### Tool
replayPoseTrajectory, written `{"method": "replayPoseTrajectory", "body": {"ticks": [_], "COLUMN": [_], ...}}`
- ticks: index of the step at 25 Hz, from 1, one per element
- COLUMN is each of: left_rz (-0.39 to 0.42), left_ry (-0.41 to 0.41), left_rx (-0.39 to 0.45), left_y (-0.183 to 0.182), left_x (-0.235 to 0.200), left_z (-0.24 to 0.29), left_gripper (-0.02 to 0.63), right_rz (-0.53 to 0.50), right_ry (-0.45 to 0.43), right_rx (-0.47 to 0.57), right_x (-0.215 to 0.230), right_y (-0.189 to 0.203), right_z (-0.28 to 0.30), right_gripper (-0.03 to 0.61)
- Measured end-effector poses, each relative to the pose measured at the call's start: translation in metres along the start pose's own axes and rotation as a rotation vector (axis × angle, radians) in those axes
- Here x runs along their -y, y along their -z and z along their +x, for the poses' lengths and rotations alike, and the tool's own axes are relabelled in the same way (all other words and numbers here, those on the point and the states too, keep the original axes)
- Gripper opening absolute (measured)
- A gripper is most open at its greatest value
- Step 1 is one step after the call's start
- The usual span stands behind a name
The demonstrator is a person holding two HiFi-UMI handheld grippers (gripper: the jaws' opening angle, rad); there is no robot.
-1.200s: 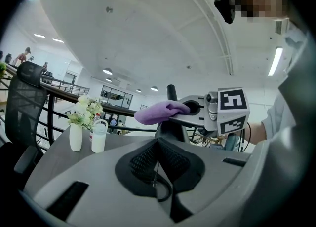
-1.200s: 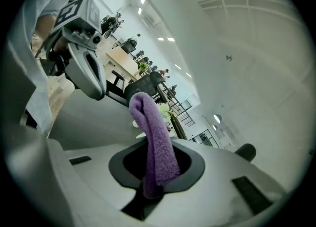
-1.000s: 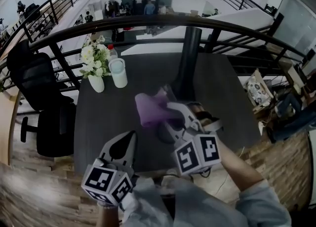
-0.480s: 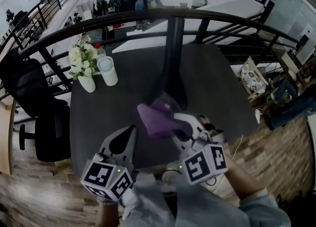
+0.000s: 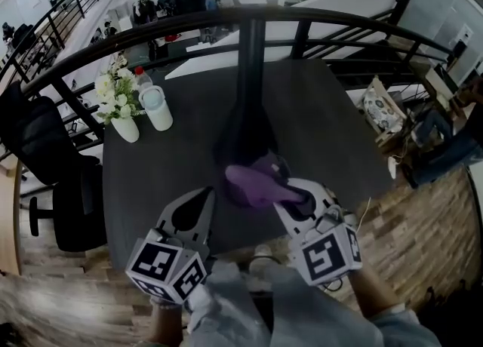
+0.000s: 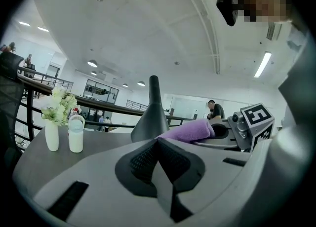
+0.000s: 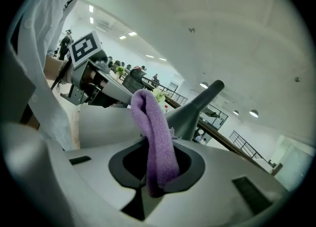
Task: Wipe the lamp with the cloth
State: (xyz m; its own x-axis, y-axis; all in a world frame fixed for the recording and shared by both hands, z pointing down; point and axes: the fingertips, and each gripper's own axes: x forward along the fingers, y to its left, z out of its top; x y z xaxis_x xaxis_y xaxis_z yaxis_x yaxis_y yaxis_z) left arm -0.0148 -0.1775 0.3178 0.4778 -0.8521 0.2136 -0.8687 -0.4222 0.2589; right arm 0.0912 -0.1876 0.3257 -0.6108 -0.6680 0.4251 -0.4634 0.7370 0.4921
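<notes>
Since a second ago the purple fleecy cloth (image 5: 256,185) has slid from the left of the lamp's base round to its near side, carried by the right claw (image 5: 296,196). In the head view the dark grey lamp with a flared cone base and thin upright stem (image 5: 243,123) stands mid-tabletop, and the cloth overlaps the near edge of that base. Real contact can't be settled from above.

The right gripper view shows what the head view cannot. That claw (image 7: 153,171) is clenched on the cloth (image 7: 155,137), which rises from between the jaws as a folded loop, with the lamp (image 7: 197,105) just behind it.

The left gripper view shows its own claw (image 6: 158,157) pressed shut on nothing. Beyond it the cloth (image 6: 190,131) lies against the right flank of the lamp (image 6: 152,117). In the head view this claw (image 5: 198,206) hangs nearer the person and left of the lamp, apart from it.

Far left of the lamp on the dark tabletop (image 5: 166,164) stand a white vase of pale flowers (image 5: 121,108) and a white lidded tumbler (image 5: 157,106), just beside each other.
</notes>
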Motion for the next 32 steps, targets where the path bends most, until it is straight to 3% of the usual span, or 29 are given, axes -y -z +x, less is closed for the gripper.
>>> {"method": "replayPoseTrajectory", "body": {"ticks": [12,22,32], "left_rz": [0.021,0.032,0.027], "left_ry": [0.036,0.05,0.055], "left_rx": [-0.051,-0.069,-0.091], "left_y": [0.008,0.013,0.021], "left_x": [0.014,0.014,0.016], "left_z": [0.019,0.026,0.033], "left_gripper": [0.012,0.012,0.012], "right_rz": [0.194,0.42,0.517], "right_ry": [0.095,0.116,0.148], "right_rx": [-0.082,-0.088,-0.107], "right_x": [0.017,0.012,0.009], "right_y": [0.045,0.078,0.099], "right_z": [-0.026,-0.031,-0.021], "right_gripper": [0.051,0.051,0.051]}}
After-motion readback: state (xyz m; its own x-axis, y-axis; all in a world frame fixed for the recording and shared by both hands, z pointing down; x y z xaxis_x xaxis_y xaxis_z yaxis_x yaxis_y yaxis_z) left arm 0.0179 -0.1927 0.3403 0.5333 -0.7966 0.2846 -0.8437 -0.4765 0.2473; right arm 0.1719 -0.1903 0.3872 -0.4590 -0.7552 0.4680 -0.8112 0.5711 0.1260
